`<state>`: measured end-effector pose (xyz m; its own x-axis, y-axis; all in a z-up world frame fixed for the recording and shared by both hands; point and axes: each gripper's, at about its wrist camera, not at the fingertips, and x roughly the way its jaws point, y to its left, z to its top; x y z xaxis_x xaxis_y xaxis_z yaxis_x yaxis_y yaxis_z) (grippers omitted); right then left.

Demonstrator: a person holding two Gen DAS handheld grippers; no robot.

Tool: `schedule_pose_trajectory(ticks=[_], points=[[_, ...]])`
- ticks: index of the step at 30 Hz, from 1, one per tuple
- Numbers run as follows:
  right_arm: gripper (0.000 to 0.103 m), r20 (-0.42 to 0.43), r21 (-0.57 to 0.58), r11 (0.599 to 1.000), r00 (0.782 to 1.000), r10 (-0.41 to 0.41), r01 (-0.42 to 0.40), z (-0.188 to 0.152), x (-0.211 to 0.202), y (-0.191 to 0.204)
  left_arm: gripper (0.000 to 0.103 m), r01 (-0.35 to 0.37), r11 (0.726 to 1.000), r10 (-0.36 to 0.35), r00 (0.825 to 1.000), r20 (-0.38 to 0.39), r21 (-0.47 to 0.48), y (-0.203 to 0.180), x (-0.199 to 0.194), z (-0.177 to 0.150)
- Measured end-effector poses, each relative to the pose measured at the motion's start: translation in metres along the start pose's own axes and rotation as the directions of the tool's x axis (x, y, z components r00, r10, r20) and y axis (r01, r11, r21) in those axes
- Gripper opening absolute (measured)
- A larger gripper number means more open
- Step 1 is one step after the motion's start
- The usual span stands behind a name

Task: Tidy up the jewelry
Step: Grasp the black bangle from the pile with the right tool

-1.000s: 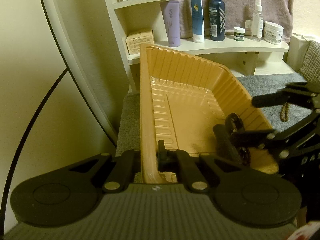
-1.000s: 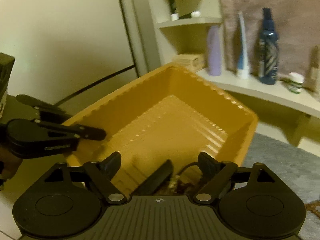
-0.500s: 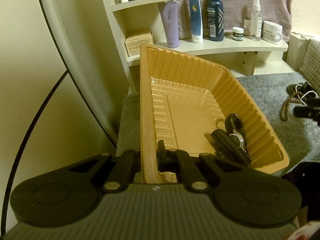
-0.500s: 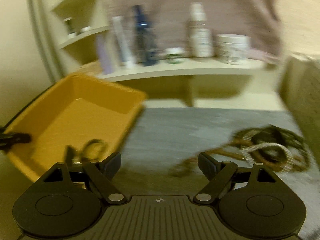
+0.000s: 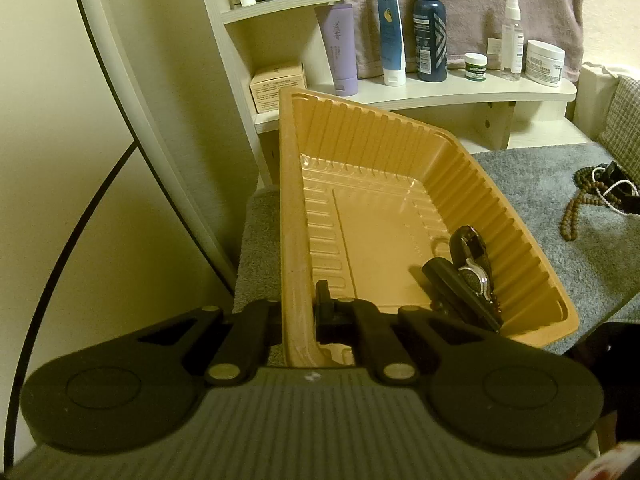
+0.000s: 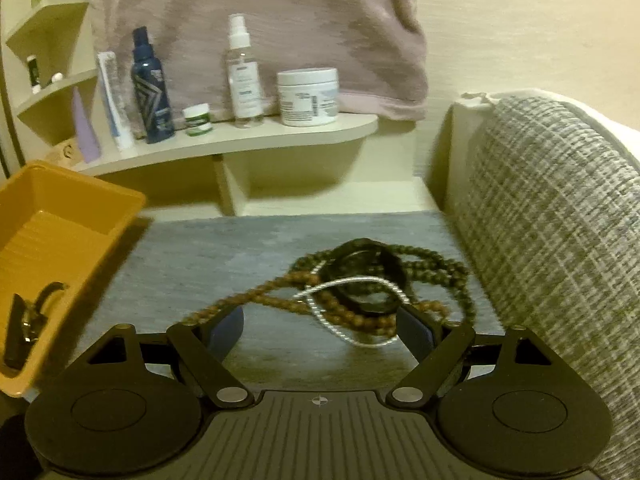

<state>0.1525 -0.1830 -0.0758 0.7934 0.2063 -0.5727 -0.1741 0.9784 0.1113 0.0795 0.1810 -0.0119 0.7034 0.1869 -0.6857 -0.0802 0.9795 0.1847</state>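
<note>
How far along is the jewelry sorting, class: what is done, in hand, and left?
Done: a black-strapped wristwatch lies in the ribbed orange plastic tray. In hand: the left gripper is shut on the tray's near rim, while the right gripper is open and empty before the tangled pile. Left: brown wooden bead strands, a white cord and a black bangle on the grey mat.

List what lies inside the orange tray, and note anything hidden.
Inside the tray lies a wristwatch with a dark strap, against the right wall near the front corner. The rest of the floor looks bare. The left gripper hides the near left corner.
</note>
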Motion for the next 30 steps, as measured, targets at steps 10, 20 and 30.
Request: schedule_pose_trajectory(ticks=[10, 20, 30], points=[[0.079, 0.027, 0.011, 1.000, 0.999, -0.027, 0.027, 0.010, 0.003, -0.009, 0.003, -0.001, 1.000, 0.001, 1.000, 0.000, 0.005, 0.000, 0.000, 0.000], [0.076, 0.033, -0.073, 0.997, 0.999, -0.027, 0.029, 0.035, 0.031, -0.015, 0.003, -0.001, 1.000, 0.001, 1.000, -0.001, 0.005, 0.000, 0.000, 0.000], [0.065, -0.101, -0.275, 0.958, 0.993, 0.058, -0.084, 0.045, 0.064, -0.015, 0.003, 0.000, 1.000, 0.000, 1.000, 0.000, 0.003, 0.001, 0.001, 0.000]])
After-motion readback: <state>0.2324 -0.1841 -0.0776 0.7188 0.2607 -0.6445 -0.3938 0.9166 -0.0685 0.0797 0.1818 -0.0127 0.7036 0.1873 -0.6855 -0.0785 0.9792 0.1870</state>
